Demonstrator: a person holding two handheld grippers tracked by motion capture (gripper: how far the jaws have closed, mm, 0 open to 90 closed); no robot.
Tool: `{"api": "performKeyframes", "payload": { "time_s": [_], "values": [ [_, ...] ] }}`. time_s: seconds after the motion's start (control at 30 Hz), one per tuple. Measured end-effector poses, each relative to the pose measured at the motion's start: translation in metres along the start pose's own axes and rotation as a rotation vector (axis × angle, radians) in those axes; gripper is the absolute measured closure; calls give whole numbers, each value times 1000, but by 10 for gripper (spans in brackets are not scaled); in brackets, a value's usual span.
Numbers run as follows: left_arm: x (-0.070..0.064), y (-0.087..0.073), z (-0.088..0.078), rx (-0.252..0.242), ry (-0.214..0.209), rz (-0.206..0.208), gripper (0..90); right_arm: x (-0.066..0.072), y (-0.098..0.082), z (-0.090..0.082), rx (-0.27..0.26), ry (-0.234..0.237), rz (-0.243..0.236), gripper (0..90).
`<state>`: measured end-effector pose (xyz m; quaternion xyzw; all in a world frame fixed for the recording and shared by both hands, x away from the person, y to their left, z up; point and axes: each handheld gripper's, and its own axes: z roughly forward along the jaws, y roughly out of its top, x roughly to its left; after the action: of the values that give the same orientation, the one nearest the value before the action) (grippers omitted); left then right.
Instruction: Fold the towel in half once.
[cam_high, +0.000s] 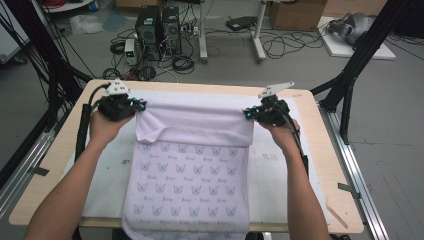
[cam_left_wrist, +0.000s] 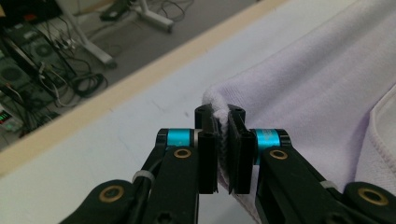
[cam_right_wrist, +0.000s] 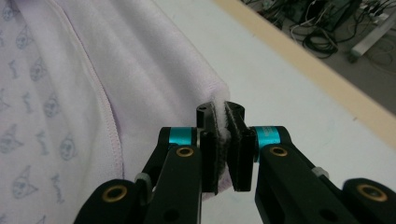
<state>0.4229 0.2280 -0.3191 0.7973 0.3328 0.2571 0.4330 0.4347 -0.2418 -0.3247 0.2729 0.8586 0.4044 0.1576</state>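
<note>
One pale lilac towel (cam_high: 192, 165) lies along the middle of the white-covered table (cam_high: 310, 150), its far end raised and doubled back over itself, its near end hanging past the table's near edge. We count two grippers, one in each of the person's hands. The left gripper (cam_high: 139, 106) is closed on the towel's far left corner; the right gripper (cam_high: 248, 114) is clamped on the far right corner, and the raised fold hangs between them.

From the high view we see what the gripper views cannot: the towel's full length, its rows of small blue printed faces, both forearms coming in from the near side, and the floor beyond with two dark computer towers (cam_high: 159, 27) amid cables.

The left gripper view gives us the pinch up close: the left gripper (cam_left_wrist: 225, 149) nearly shut, plain fabric (cam_left_wrist: 317, 88) bunched between its pads. In the right gripper view we see the right gripper (cam_right_wrist: 225, 149) gripping likewise, beside a stitched hem and the printed side (cam_right_wrist: 32, 107).
</note>
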Motion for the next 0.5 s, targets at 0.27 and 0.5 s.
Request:
{"api": "performKeyframes", "payload": {
  "time_s": [0.27,0.5],
  "values": [
    [11,-32,17,118,3,-60,621,-10,-10,22,68,3,68,635],
    [1,-76,11,149,-88,-79,560,9,-45,24,57,44,50,590]
  ]
}}
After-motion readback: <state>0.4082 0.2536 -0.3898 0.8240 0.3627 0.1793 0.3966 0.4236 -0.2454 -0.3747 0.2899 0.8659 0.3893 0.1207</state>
